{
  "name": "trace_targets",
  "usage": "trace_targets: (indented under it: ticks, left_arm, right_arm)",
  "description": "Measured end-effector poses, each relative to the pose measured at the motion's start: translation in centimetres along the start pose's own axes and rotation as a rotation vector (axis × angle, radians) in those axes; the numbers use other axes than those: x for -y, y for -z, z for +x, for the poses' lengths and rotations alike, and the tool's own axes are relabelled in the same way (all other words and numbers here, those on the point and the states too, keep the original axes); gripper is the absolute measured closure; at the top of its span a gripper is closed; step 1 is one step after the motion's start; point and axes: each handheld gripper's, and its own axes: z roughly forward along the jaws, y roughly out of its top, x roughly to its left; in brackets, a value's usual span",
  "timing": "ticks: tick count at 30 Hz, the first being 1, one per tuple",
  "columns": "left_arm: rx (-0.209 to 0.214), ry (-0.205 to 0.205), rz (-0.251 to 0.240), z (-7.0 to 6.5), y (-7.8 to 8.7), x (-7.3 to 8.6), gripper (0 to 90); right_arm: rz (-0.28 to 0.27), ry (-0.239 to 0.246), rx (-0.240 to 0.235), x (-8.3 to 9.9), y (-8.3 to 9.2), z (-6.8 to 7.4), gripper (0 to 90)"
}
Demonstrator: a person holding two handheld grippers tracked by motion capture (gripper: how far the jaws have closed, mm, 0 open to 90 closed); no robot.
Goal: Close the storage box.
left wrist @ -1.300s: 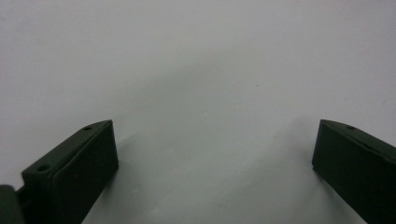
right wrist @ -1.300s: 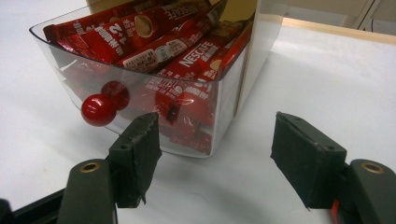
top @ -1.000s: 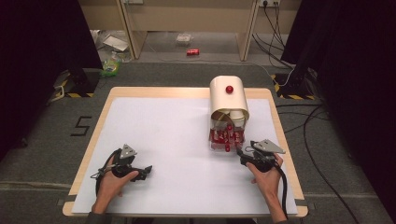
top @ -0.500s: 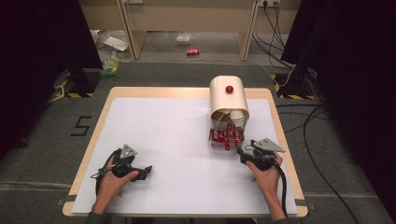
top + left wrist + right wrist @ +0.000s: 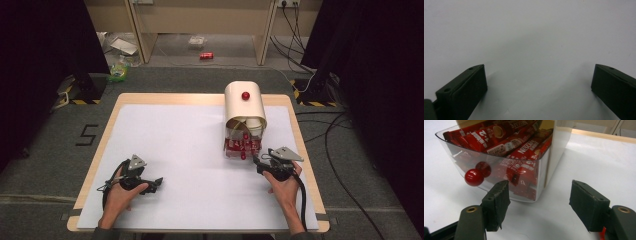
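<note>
A cream box [image 5: 245, 106] with a rounded top and a red knob [image 5: 245, 95] stands at the table's back right. Its clear drawer [image 5: 241, 146] is pulled out at the front and holds several red Nescafe sachets [image 5: 511, 145]. The drawer carries a red ball knob [image 5: 474, 177] on its front wall. My right gripper [image 5: 257, 161] is open just in front of the drawer's right corner, apart from it, and the right gripper view shows that same right gripper [image 5: 540, 200] with nothing between its jaws. My left gripper [image 5: 155, 182] rests near the front left, and in its own view the left gripper [image 5: 539, 80] is open over bare table.
The white table top [image 5: 190, 150] has a wooden rim. Cables [image 5: 345, 150] run over the grey floor to the right. Litter and a red can [image 5: 206, 55] lie on the floor behind the table.
</note>
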Motion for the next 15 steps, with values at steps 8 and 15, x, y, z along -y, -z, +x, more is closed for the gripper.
trace_targets:
  ticks: [8,15]
  left_arm:
    - [0.0,0.0,0.0,0.01,0.0,0.0,0.0]
    - [0.0,0.0,0.0,0.0,0.0,0.0,0.0]
  right_arm:
    - [0.004,0.0,0.003,-0.24,-0.48,0.21,32.5]
    - [0.004,0.006,0.01,-0.42,-0.75,0.11,32.5]
